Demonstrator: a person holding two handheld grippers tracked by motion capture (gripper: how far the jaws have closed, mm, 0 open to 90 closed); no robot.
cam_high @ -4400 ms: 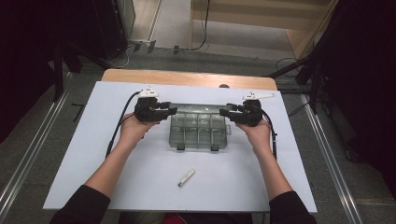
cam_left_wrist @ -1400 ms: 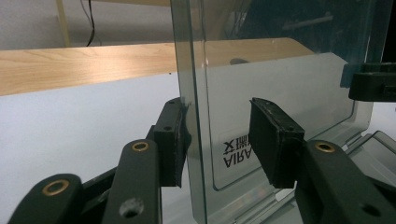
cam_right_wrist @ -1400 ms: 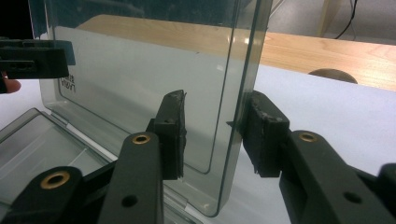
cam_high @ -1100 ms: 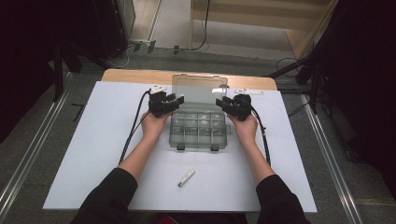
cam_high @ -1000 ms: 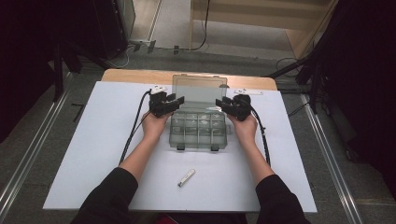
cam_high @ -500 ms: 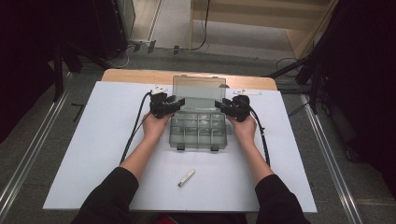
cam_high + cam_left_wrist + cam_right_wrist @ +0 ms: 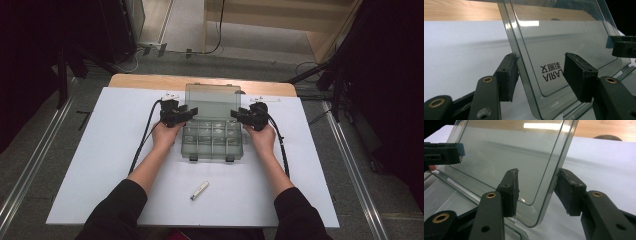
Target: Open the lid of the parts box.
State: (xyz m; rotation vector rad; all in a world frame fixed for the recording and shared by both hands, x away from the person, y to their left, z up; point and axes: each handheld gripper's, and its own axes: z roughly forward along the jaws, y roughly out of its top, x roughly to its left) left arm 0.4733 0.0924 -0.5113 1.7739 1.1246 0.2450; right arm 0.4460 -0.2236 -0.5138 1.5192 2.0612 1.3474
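Currently the clear plastic box (image 7: 212,140) sits near the table's far edge with its lid (image 7: 212,102) raised, a stiff, light, slippery panel best held at its side edges, which left gripper (image 7: 540,75) and right gripper (image 7: 536,188) straddle, jaws apart.

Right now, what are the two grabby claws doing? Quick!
Left gripper: open, its jaws on either side of the clear lid edge, with gaps.
Right gripper: open too, straddling the lid's other edge.
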